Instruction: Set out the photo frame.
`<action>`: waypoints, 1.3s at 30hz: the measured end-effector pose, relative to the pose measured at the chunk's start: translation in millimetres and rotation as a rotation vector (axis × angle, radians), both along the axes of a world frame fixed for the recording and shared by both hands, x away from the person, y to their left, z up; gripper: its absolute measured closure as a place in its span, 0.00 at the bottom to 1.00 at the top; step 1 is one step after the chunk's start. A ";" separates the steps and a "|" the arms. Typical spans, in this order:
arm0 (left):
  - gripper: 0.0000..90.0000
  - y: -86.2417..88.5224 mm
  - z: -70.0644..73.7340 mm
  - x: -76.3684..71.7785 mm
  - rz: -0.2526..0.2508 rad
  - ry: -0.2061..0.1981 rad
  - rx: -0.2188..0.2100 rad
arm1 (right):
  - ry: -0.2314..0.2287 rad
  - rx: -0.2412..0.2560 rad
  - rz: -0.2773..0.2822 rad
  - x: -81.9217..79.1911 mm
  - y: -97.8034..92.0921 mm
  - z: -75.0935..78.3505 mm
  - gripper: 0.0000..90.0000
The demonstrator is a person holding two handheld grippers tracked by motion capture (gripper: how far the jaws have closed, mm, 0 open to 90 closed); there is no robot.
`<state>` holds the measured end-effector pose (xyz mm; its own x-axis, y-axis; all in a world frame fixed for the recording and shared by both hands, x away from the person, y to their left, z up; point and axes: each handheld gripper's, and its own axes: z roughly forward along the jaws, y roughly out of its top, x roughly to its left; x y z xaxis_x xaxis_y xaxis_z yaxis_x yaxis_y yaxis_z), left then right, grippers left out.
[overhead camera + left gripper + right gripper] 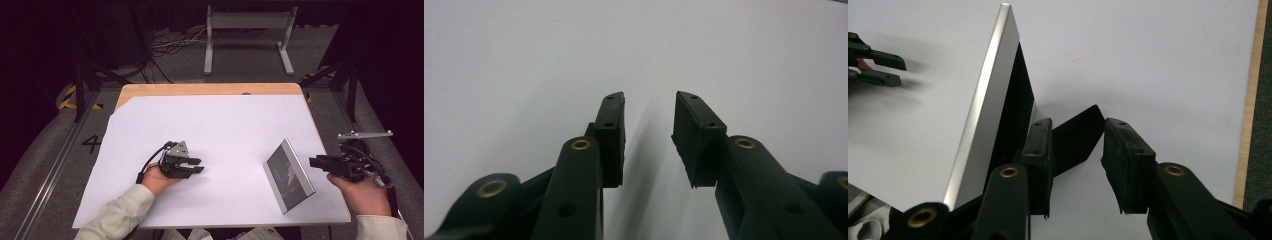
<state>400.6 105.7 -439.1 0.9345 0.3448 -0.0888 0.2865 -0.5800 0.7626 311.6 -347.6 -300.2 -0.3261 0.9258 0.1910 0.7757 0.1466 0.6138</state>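
Note:
A silver-rimmed picture frame (288,175) with a dark picture stands tilted on the white sheet (215,125) at the right. In the right gripper view I see its silver edge (983,110) and black back, with its black prop leg (1075,137) reaching into the gap between my jaws. My right gripper (314,162) (1078,121) is open just behind the frame, at the sheet's right edge. My left gripper (198,165) (650,97) lies low over the sheet left of centre, open and holding nothing; it also shows far off as the left gripper (900,71).
The wooden table edge (210,89) shows beyond the sheet and along its right side (1250,100). On the floor behind stand a white metal rack (247,30), loose cables (170,45) and black tripod legs (345,70).

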 end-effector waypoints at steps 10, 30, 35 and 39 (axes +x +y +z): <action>0.72 1.7 -0.9 2.2 0.001 0.024 -0.012 | 0.019 -0.009 0.023 0.0 7.8 11.3 0.69; 0.72 4.9 0.6 4.5 0.009 0.043 -0.024 | 0.043 -0.012 0.054 -0.5 23.8 22.0 0.65; 0.72 8.8 1.0 6.5 0.021 0.041 -0.031 | 0.047 -0.007 0.063 -1.5 28.8 21.6 0.63; 0.71 9.7 1.1 7.2 0.026 0.044 -0.034 | 0.045 0.000 0.071 -2.4 31.4 20.6 0.63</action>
